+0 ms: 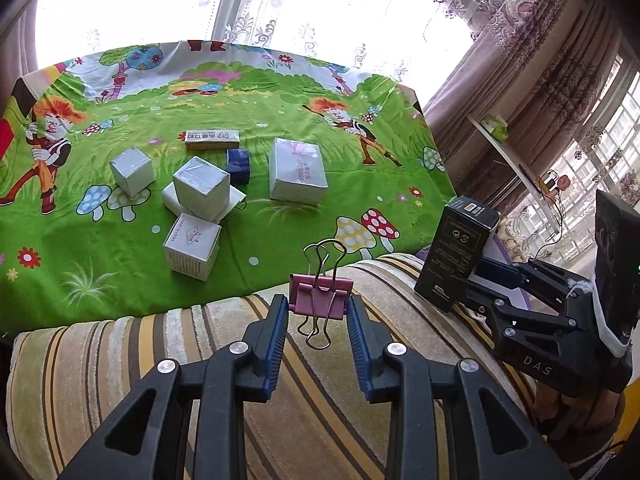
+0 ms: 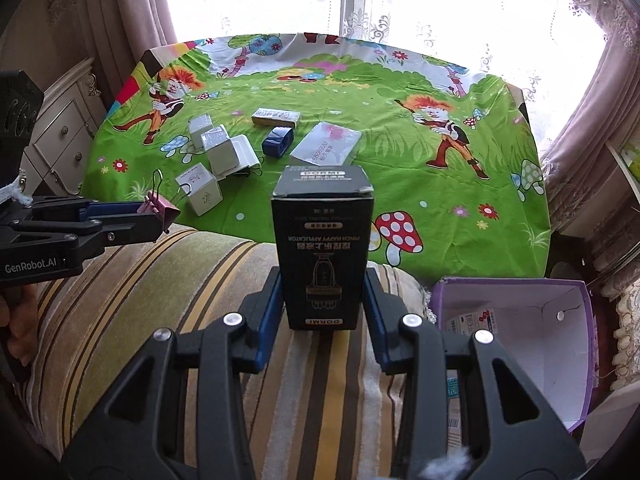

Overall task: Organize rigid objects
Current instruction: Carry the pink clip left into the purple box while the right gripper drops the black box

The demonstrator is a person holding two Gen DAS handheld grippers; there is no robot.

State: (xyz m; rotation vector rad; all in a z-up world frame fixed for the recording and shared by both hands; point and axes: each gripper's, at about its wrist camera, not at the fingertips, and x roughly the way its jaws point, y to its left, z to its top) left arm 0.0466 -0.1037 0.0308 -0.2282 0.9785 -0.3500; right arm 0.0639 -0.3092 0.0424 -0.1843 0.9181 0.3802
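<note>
My left gripper (image 1: 319, 307) is shut on a pink binder clip (image 1: 320, 294) and holds it above a striped cushion; it also shows in the right wrist view (image 2: 160, 210). My right gripper (image 2: 323, 298) is shut on a tall black box (image 2: 322, 252) held upside down; the box also shows in the left wrist view (image 1: 456, 252). On the green cartoon cloth (image 1: 280, 120) lie several white boxes (image 1: 192, 246), a flat gold box (image 1: 212, 139), a dark blue box (image 1: 239, 165) and a large white packet (image 1: 296, 176).
A striped cushion (image 2: 160, 300) lies under both grippers. An open purple box with a white inside (image 2: 520, 340) stands at the lower right. A white drawer cabinet (image 2: 60, 132) is at the left. Curtains and a bright window are behind the table.
</note>
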